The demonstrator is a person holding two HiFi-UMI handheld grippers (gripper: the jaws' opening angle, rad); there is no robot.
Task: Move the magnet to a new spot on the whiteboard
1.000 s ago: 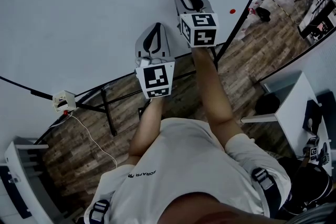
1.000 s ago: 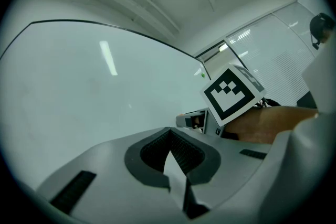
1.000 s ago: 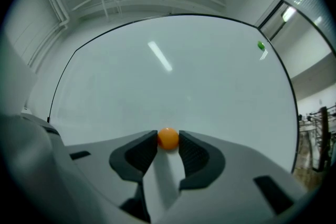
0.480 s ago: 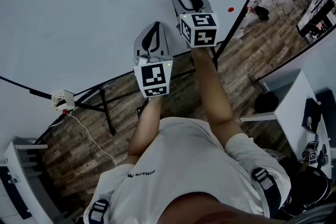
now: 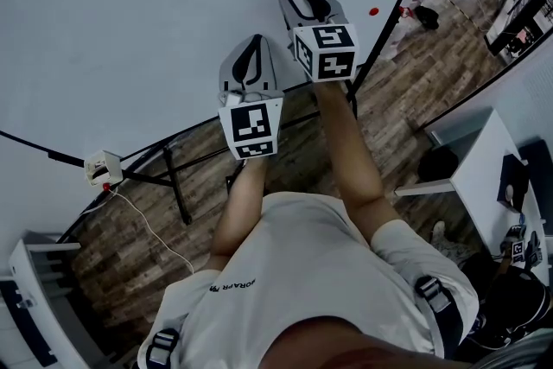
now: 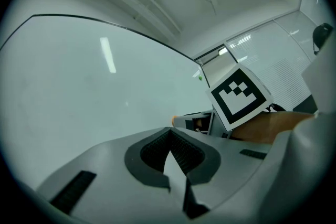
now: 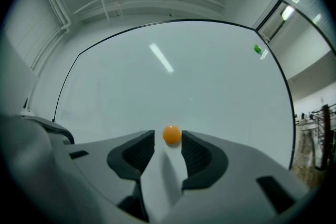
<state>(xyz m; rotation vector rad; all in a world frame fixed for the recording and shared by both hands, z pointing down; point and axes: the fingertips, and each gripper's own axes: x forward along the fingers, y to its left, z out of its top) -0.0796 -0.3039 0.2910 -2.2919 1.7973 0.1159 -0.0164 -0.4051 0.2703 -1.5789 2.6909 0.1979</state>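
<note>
Opening out, the right hand-held gripper (image 7: pixel 168 140) is letting go of the orange magnet (image 7: pixel 171 135): its jaws have just been spreading and are now standing wide. The magnet is sitting between their tips with a sliver of board showing on either side, so the pads are no longer pressing on it. It is clinging to the whiteboard (image 7: pixel 173 76) by itself, low on the board's face and well apart from the green dot (image 7: pixel 257 49) near the upper right edge.

Compared with a second ago, the head view is showing the magnet a touch clear of the gripper's nose rather than tucked against it. That view is dim and the magnet tiny there, so the gap is probably real but hard to be sure of from above. The right gripper view is settling it.

The left hand-held gripper (image 6: pixel 169 132) is hanging clenched on nothing, jaws together, pointing at bare board beside the right one and taking no part.

For the task, this is looking like the placing step finishing: the magnet is already parked and released. What is remaining, by my reading, is only drawing the right gripper straight back without brushing the magnet sideways, since the tips are flanking it closely.
</note>
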